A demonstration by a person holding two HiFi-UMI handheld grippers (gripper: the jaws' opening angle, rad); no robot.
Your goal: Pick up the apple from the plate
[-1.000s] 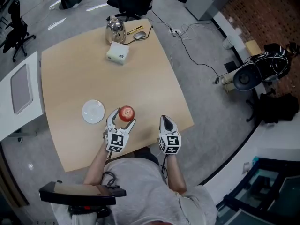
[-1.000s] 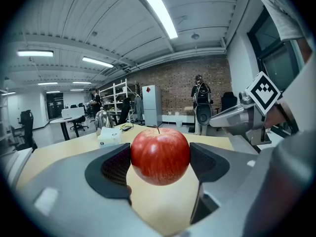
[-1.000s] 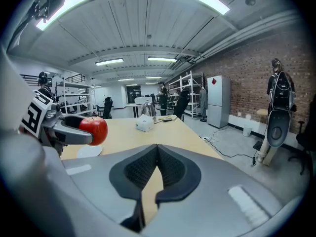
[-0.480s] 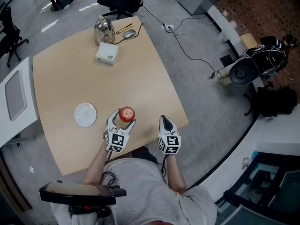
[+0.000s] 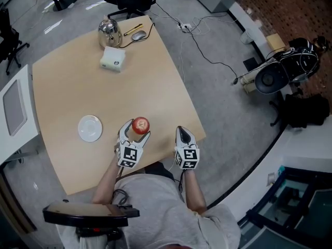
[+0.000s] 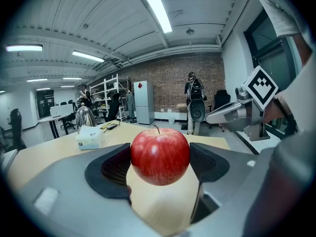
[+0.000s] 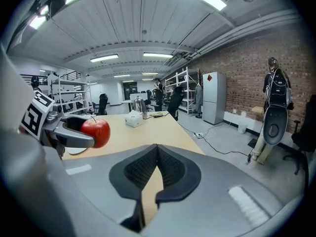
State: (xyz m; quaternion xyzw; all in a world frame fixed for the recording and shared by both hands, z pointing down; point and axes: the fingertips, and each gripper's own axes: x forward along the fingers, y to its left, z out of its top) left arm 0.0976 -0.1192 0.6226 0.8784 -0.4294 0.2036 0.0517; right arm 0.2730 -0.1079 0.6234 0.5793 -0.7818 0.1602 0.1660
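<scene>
**Fingers (image 6: 114, 166) of the left gripper (image 5: 136, 130) clamped on the apple (image 6: 159, 155)**

Red, it is held above the table (image 5: 129, 82), clear of the white plate (image 5: 90, 128), which lies to its left, slightly farther off than a second ago. Just beside it the right gripper (image 5: 182, 135) hovers, fingers pressed together.

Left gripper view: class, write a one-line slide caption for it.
Left claw shut on a red apple, held over the tan table.

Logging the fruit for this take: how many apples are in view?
1. The red apple is clamped in the jaws of the left gripper, held above the table just right of the white plate. No other shows; none seems hidden.
</scene>
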